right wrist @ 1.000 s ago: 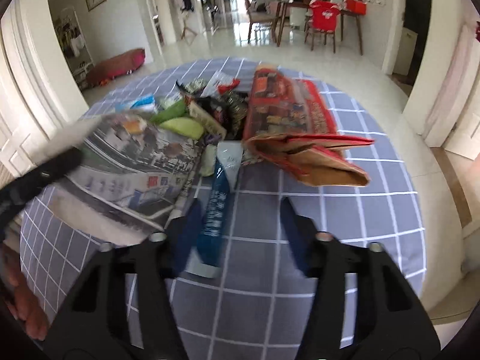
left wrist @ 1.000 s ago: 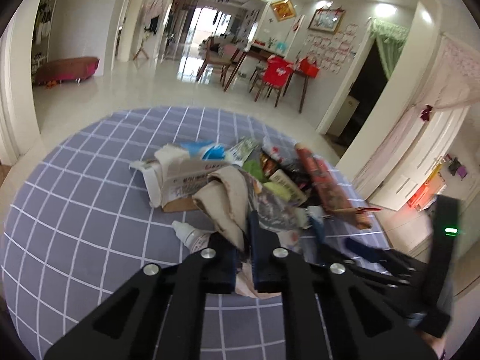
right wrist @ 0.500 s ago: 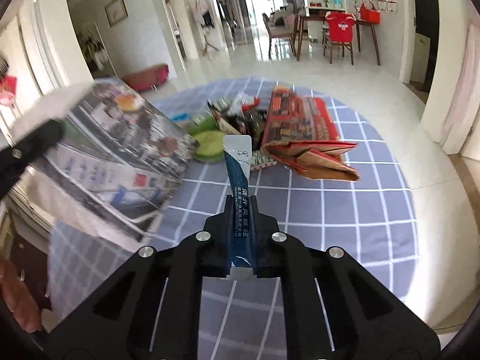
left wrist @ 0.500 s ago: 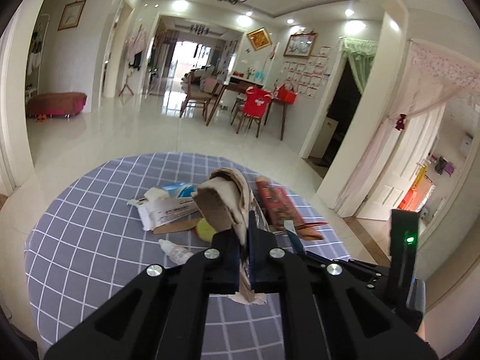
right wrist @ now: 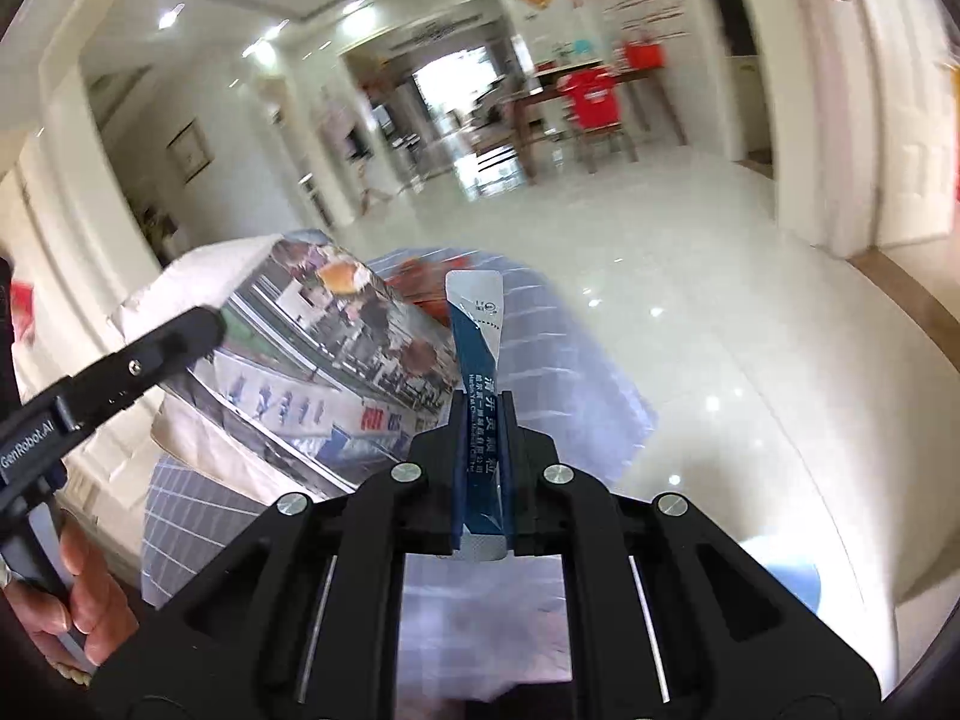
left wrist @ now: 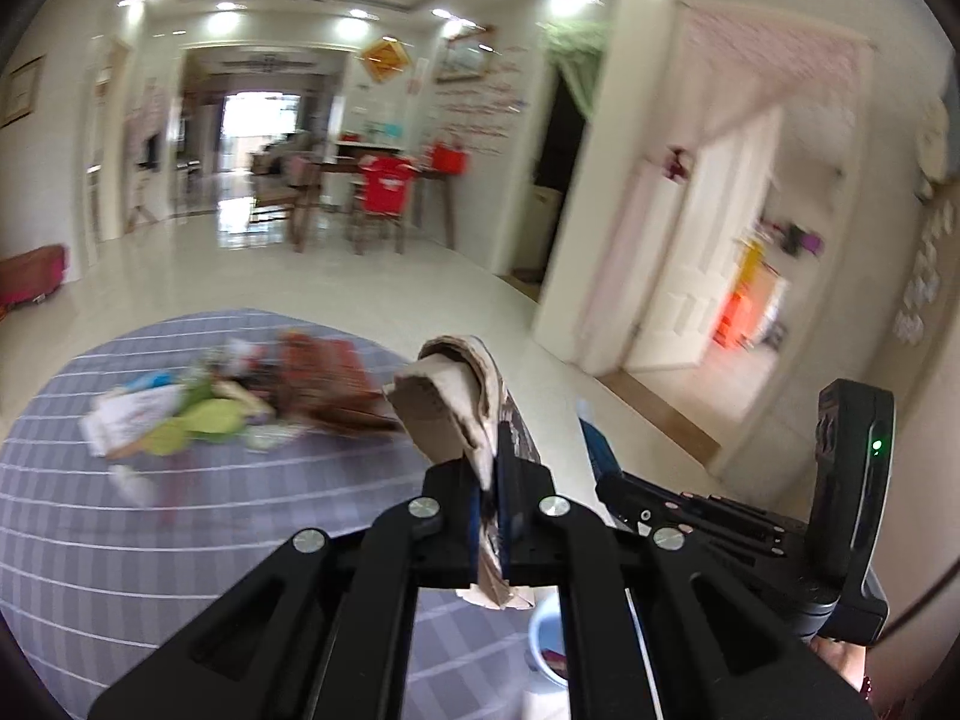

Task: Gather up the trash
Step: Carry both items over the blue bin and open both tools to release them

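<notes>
Left gripper point(left wrist: 495, 483) is clamped tight on a folded newspaper point(left wrist: 462, 408), lifted clear above the grey checked tablecloth point(left wrist: 120, 540); the paper's curled tan edge sticks up past the fingertips and a torn corner hangs below them; from the right wrist view that same newspaper point(right wrist: 336, 360) shows its printed colour page, spread wide to the left, with the left gripper's black finger point(right wrist: 174, 336) across its top edge; right gripper point(right wrist: 485, 420) is pinched shut on a blue and white sachet point(right wrist: 480, 360), standing upright between the jaws, its pale top end well above them and its crimped bottom end poking out below; back on the cloth, the remaining trash pile point(left wrist: 228, 408) sits blurred in the left view, green pieces, white paper and a reddish packet heaped together, well apart from both grippers; a pale blue bin point(left wrist: 549, 636) peeks out low in the left view, just beneath the newspaper's torn corner; the person's hand point(right wrist: 78, 606) grips the left handle at the lower left of the right view
</notes>
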A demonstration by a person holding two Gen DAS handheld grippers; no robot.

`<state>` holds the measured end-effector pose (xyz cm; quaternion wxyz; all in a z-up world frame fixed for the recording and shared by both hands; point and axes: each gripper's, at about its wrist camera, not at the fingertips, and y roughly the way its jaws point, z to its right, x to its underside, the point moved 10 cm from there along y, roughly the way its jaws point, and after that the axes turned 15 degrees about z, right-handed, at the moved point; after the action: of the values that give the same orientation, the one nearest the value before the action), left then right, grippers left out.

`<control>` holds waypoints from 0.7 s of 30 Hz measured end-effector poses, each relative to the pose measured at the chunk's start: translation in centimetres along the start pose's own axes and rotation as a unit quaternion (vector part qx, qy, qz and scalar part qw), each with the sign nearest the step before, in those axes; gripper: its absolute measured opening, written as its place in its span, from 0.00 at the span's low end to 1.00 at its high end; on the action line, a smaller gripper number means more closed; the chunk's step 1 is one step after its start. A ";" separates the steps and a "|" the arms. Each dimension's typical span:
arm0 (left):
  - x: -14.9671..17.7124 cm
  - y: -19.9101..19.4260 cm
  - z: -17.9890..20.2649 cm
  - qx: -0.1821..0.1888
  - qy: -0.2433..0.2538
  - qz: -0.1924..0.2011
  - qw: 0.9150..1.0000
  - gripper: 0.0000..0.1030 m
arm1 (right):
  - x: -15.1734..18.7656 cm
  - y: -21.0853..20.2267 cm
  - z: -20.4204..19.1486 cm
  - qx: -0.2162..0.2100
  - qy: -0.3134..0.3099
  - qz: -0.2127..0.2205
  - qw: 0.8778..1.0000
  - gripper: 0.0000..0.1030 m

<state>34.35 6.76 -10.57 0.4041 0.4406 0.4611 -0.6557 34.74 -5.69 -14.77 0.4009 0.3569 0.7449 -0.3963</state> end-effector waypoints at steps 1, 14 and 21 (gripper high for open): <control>0.8 0.8 2.2 0.016 0.008 -0.010 1.000 0.04 | -0.1 -1.2 1.8 0.011 0.010 0.007 1.000 0.09; 15.3 11.4 18.6 0.128 0.078 -0.170 0.974 0.04 | 6.4 -8.7 21.1 0.152 0.129 0.013 0.980 0.09; 20.9 15.6 22.8 0.145 0.092 -0.212 0.962 0.08 | 9.6 -12.0 27.5 0.210 0.177 0.023 0.961 0.09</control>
<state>38.34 -21.57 -30.08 0.1436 0.4449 0.4795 -0.7427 29.10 -32.95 -29.63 0.1877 0.5142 0.6958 -0.4650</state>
